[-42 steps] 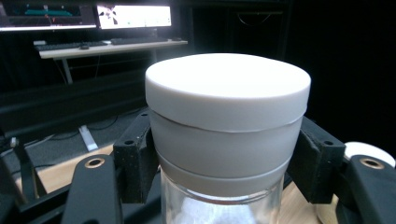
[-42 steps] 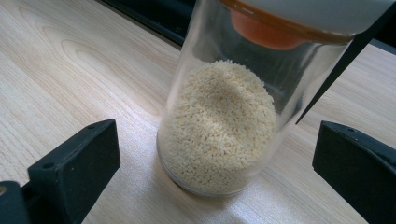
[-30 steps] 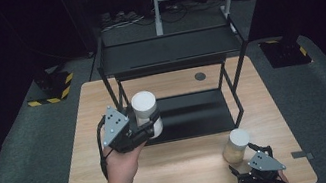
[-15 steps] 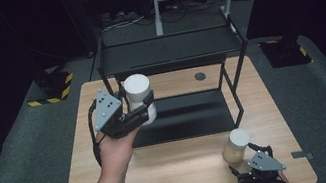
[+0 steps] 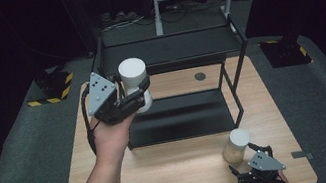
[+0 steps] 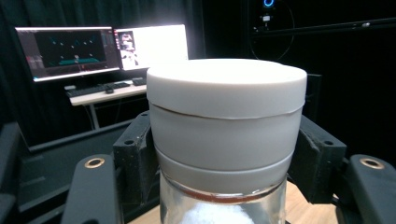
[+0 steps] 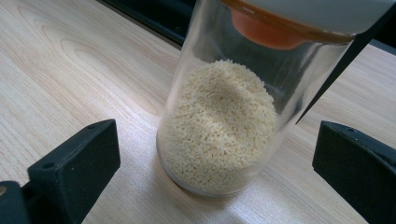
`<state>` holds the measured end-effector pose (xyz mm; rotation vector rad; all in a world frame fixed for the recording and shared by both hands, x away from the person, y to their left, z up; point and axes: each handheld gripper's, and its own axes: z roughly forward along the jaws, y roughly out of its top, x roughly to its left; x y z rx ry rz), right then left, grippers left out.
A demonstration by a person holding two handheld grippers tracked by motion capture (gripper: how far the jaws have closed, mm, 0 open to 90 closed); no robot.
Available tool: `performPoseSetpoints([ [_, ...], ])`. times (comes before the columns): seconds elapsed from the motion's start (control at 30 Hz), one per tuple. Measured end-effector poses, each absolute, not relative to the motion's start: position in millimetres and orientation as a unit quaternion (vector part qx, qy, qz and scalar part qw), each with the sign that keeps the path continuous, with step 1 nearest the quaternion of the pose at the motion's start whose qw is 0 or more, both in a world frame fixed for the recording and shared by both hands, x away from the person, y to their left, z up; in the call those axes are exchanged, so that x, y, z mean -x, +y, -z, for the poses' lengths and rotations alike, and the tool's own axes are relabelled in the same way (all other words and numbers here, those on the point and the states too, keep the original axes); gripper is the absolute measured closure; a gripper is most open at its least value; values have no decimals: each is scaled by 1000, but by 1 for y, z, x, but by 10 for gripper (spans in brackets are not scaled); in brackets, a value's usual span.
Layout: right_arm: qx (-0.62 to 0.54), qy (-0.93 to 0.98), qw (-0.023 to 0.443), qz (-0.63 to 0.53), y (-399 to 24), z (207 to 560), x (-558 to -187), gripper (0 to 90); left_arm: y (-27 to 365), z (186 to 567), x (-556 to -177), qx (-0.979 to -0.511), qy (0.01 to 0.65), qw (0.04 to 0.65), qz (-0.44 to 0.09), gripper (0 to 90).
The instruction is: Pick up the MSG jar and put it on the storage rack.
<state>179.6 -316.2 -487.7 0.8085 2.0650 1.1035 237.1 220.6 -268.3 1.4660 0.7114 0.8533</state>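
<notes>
While raised clear of the desk (image 5: 185, 169) in front of the black two-tier rack (image 5: 176, 94), white-lidded jar (image 5: 135, 83) clamped upright in left claw (image 5: 139, 95). Jaws closed on the neck just beneath the broad lid, one pad (image 6: 133, 154) against each side; white granular contents visible low in the glass in the left gripper view. Grip judged sound: lid rim overhangs the pads and should stop the jar slipping down.

Second jar (image 5: 236, 145) standing on the desk near the front right corner, apart from the rack. Clear glass, orange seal under a pale lid, roughly half filled with fine pale grain (image 7: 219, 126). Right claw (image 5: 251, 170) set wide, jaws either side of the jar and not touching it.

Handling assessment: both jars rigid, smooth, breakable; glass likely slippery under hard pads. Moderate weight expected from contents, centred low. Best hold judged at the neck below the lid, or across the body above the fill line, kept upright. Firm, steady squeeze advised; no knocks against rack bars.
</notes>
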Motion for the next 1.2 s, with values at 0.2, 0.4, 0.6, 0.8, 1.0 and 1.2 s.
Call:
performPoseSetpoints([
  [0.2, -307, 788, 327, -421, -316, 488, -179, 0, 220, 264, -242, -625, 312, 616, -364, 343],
  [0.4, -308, 787, 327, -422, -317, 488, -179, 0, 215, 252, -248, -617, 318, 621, -364, 343],
  [0.6, -309, 787, 327, -423, -317, 488, -179, 0, 210, 242, -253, -617, 316, 620, -368, 343],
  [0.8, -310, 786, 326, -423, -317, 488, -179, 0, 205, 235, -262, -616, 314, 622, -367, 343],
  [1.0, -311, 786, 323, -426, -318, 488, -180, 0, 199, 231, -271, -610, 320, 623, -371, 343],
  [1.2, -312, 784, 322, -429, -319, 488, -180, 0, 195, 228, -282, -600, 326, 627, -375, 343],
])
